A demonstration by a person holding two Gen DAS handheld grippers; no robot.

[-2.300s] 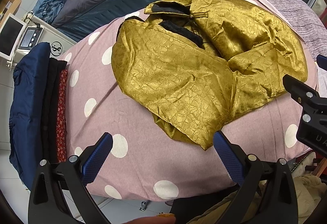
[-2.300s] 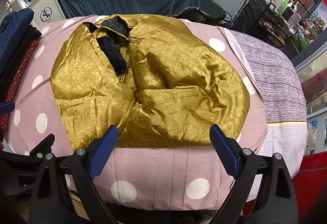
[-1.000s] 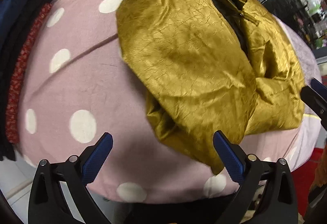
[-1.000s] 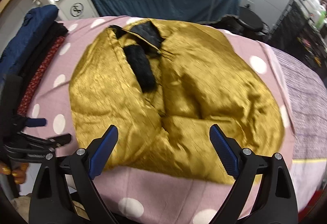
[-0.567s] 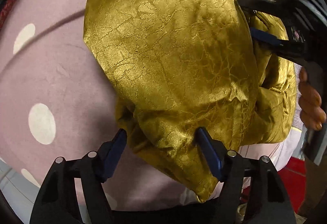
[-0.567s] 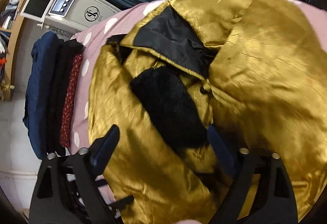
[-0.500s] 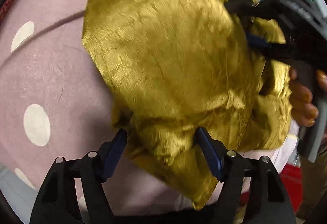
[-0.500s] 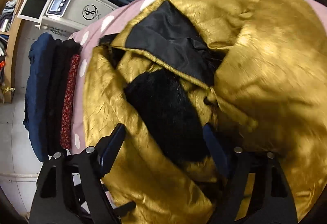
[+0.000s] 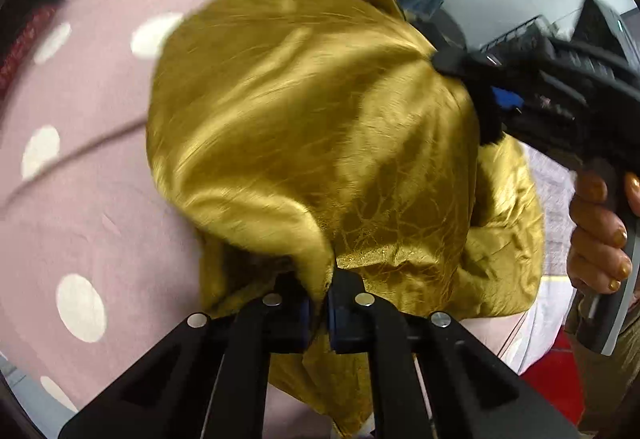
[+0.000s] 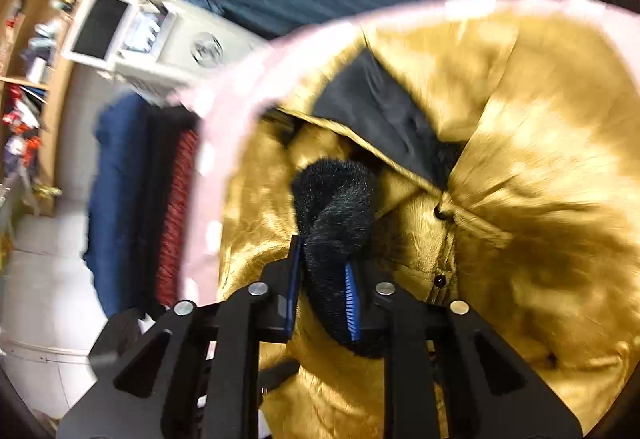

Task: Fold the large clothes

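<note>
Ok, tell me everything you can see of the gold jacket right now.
The gold jacket is shiny, crackle-patterned satin-like cloth, crumpled on the pink polka-dot cover. It has black lining, a black furry cuff and small dark buttons down the front. The left claw has just closed on a gathered fold of its near hem. The right claw has just closed on the furry cuff near the open collar. Fabric radiates in tension creases toward both grips.
</note>
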